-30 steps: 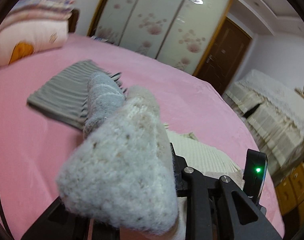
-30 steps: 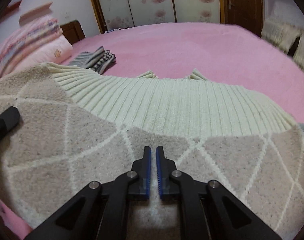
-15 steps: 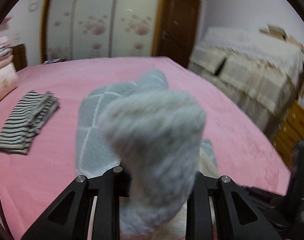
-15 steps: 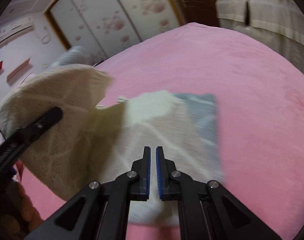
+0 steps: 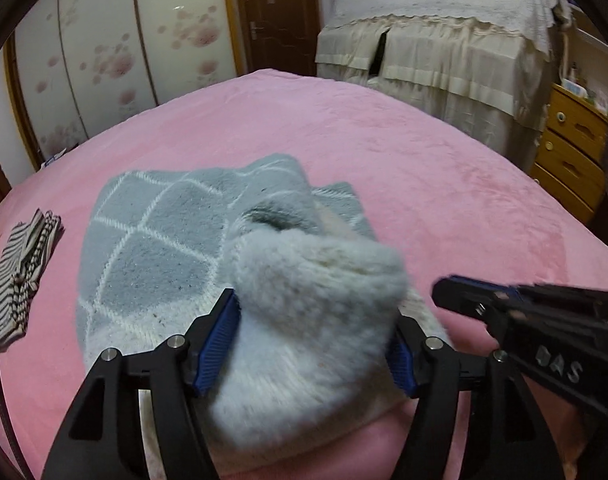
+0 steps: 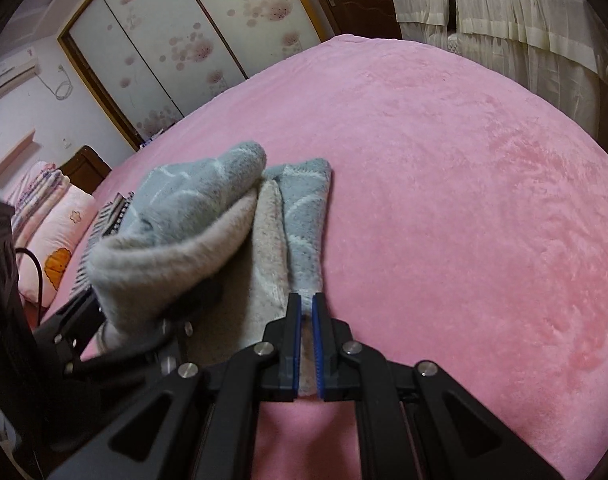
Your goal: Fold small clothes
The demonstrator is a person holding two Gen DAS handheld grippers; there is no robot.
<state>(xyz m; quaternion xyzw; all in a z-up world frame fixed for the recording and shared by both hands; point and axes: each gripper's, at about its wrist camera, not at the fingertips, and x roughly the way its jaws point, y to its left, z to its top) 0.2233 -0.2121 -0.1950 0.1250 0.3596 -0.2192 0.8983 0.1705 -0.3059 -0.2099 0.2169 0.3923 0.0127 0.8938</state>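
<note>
While the fuzzy sweater [image 5: 151,248] lies on the pink bed [image 5: 444,184], one fold of it appears nearly laid: a grey, diamond-patterned panel is spread flat and a bunched cream-and-grey edge is doubled back over it. The left gripper [image 5: 316,336] has this bunched edge between its blue pads, and its jaws are opening, so the release seems under way. The right gripper [image 6: 307,320] is clenched on a thin strip of the sweater's near edge. Remaining work, by judgement: settling the loose roll flat and any further folds. A folded striped garment [image 5: 19,272], left of the sweater, looks already finished. The sweater's near portion is hidden behind the left gripper; its sleeves and neckline cannot be identified, and the bunched edge is motion-blurred.
</note>
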